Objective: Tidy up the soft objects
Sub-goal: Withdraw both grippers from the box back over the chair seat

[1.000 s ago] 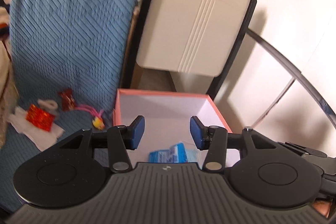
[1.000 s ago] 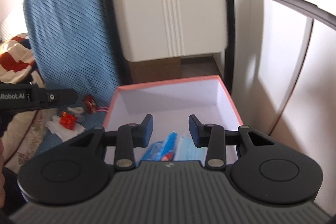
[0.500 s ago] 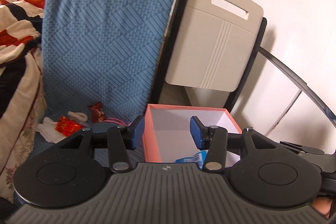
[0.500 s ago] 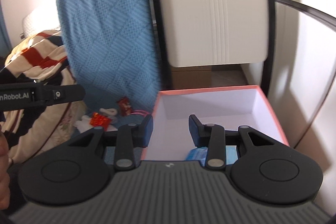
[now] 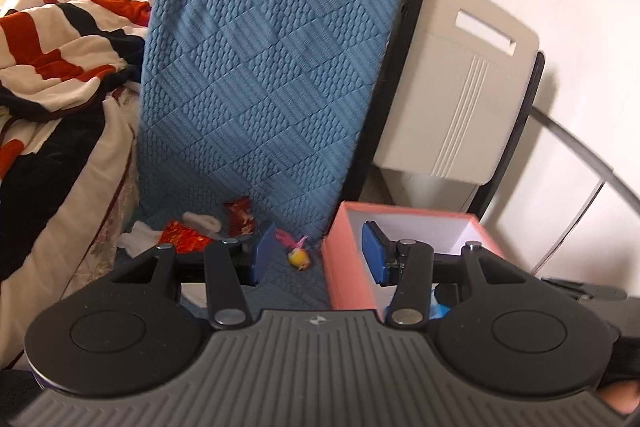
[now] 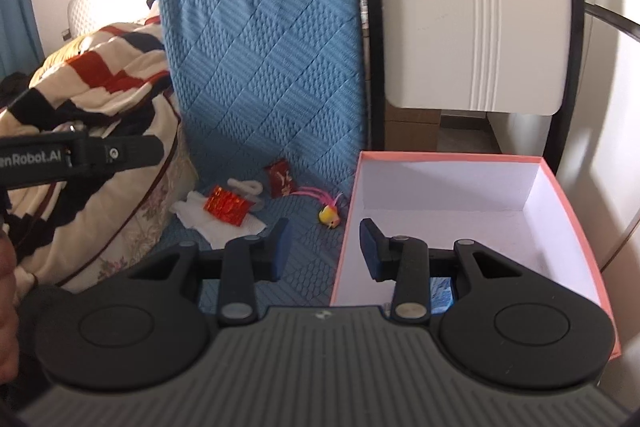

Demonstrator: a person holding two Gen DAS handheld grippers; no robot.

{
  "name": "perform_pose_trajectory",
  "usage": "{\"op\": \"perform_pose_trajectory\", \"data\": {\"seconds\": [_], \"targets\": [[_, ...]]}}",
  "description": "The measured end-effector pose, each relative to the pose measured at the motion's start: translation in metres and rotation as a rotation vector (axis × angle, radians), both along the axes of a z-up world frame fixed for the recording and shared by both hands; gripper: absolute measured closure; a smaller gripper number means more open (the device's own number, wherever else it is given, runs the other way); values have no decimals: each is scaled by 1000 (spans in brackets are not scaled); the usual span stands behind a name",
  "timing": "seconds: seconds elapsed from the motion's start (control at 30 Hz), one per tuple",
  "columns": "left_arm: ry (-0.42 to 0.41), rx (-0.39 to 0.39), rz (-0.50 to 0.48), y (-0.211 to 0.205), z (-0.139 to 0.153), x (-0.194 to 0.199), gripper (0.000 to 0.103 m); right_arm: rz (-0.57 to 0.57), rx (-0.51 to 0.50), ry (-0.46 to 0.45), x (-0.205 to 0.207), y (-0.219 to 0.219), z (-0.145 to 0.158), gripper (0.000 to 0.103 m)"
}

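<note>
2 grippers, left gripper (image 5: pixel 318 253) and right gripper (image 6: pixel 320 249), spread, empty; small yellow plush toy (image 6: pixel 329 217) sits just above-centre, between fingertips; pink cardboard box (image 6: pixel 560 187) at right.

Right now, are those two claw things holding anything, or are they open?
Left gripper: open, nothing between its fingers.
Right gripper: open, nothing between its fingers.

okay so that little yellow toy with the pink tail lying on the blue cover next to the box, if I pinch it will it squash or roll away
The yellow toy looks small and rounded, so a nudge could probably roll it on the blue cover. It seems plush, so it likely squashes slightly between the fingers and weighs little. Its pink tail lies limp, so it would probably dangle when lifted.
</note>
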State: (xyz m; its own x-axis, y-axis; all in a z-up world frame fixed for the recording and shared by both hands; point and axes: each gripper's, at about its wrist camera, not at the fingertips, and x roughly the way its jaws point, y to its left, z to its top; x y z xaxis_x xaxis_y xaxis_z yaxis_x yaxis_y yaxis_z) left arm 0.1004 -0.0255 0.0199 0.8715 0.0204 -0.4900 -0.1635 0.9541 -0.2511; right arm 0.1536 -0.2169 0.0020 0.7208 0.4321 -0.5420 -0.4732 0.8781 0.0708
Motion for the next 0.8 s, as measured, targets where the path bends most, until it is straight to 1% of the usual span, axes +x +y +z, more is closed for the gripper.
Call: {"op": "perform_pose_trajectory", "data": {"seconds": [0.1, 0.33, 0.43, 0.63, 0.73, 0.8], "targets": [[24, 37, 13, 5, -14, -4, 49, 7, -13, 13, -2, 11, -9, 62], [54, 19, 34, 24, -37, -14, 49, 12, -40, 52, -9, 27, -33, 62], [67, 32, 23, 25, -44, -17, 49, 4, -53, 61, -11, 28, -38, 62], [69, 24, 19, 28, -56, -21, 49, -9, -64, 74, -19, 28, -48, 62], [81, 36, 15, 29, -62, -23, 49, -8, -69, 85, -23, 30, -55, 62], [97, 58, 15, 28, -68, -24, 49, -11, -66, 93, -26, 30, -60, 62]]}}
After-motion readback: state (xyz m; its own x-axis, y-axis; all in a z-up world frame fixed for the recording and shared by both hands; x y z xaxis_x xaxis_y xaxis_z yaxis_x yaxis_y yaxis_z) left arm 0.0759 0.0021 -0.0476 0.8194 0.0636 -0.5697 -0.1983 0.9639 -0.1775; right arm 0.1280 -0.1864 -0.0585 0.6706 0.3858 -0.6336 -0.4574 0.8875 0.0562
